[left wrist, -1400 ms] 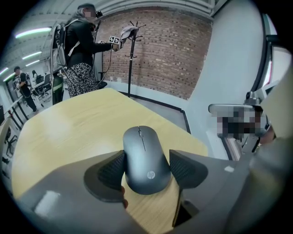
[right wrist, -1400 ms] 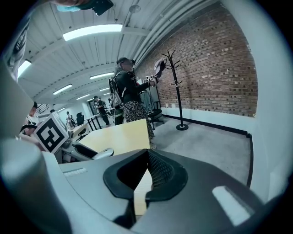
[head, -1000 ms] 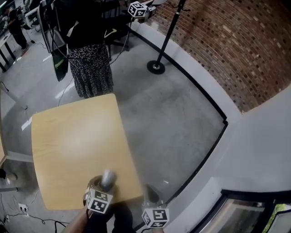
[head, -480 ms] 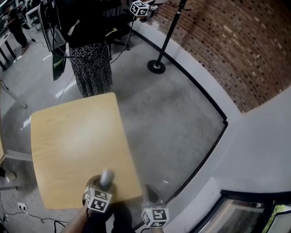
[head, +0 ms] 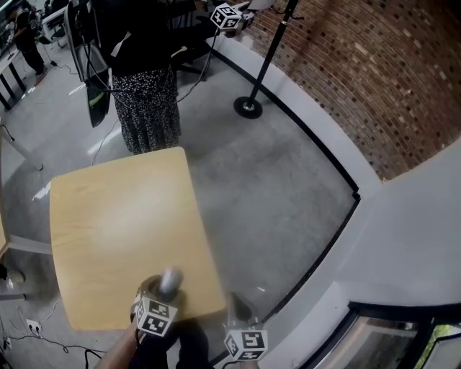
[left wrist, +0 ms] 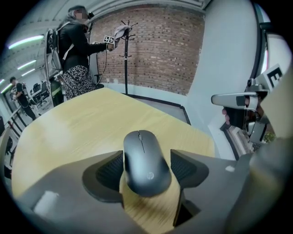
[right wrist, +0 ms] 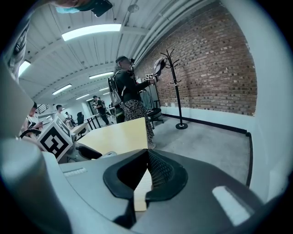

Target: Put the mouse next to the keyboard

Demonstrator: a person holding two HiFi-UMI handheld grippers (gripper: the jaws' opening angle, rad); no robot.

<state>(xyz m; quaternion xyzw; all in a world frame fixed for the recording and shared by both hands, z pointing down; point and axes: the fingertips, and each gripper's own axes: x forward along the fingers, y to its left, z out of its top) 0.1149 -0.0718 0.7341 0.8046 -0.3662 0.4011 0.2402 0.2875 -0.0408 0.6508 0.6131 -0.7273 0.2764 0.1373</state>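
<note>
A dark grey mouse [left wrist: 144, 160] sits between the pads of my left gripper [left wrist: 146, 170], over the near edge of a bare pale wooden table [left wrist: 87, 123]. Both pads still touch its sides while the jaws are opening. In the head view the mouse [head: 170, 281] and left gripper [head: 164, 290] are at the table's [head: 115, 216] front right part. My right gripper [right wrist: 146, 157] is shut with nothing in it and hovers just off the table's front right corner [head: 238, 308]. No keyboard is in view.
Beyond the table's far edge stands a person [head: 144, 79] holding another marker-cube gripper [head: 227, 16]. A black coat stand [head: 248, 107] rises from the grey floor by the brick wall [head: 374, 72]. A white wall ledge [head: 403, 238] lies to my right.
Both grippers and the mouse stay where they were. The standing person's gripper has shifted slightly to the right.
</note>
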